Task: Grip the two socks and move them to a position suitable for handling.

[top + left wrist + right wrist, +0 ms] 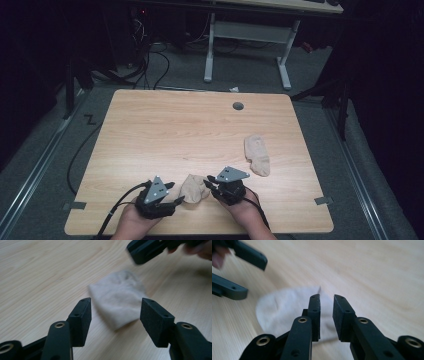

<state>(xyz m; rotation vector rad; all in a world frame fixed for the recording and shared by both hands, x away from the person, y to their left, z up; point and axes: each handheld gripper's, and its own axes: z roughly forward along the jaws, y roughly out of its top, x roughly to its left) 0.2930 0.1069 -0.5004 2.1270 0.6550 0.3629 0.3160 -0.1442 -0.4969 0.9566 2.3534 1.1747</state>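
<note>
Two hands enter at the near edge of the tabletop [150, 130], each gripping a set of black tongs either side of a small beige sock [194, 188] that lies crumpled near the front, a little right of centre. Left tongs [176, 192] stand wide apart, their pads framing the near end of the fabric without touching it, as the left gripper view shows. Right tongs [211, 183] are drawn narrow with a slim gap left between the pads, poised low over the sock's right end; whether any cloth is pinched cannot be told from the right gripper view. A second, paler sock [257, 154] lies flat well apart, farther back and to the right. By the look of it, the step in hand is taking hold of the crumpled sock from both ends, likely to straighten it or pair it with the other. Next, the left tongs would need to drop onto the fabric and close, the right to nip its edge firmly. Both wrists rest low, angled inward toward each other.
</note>
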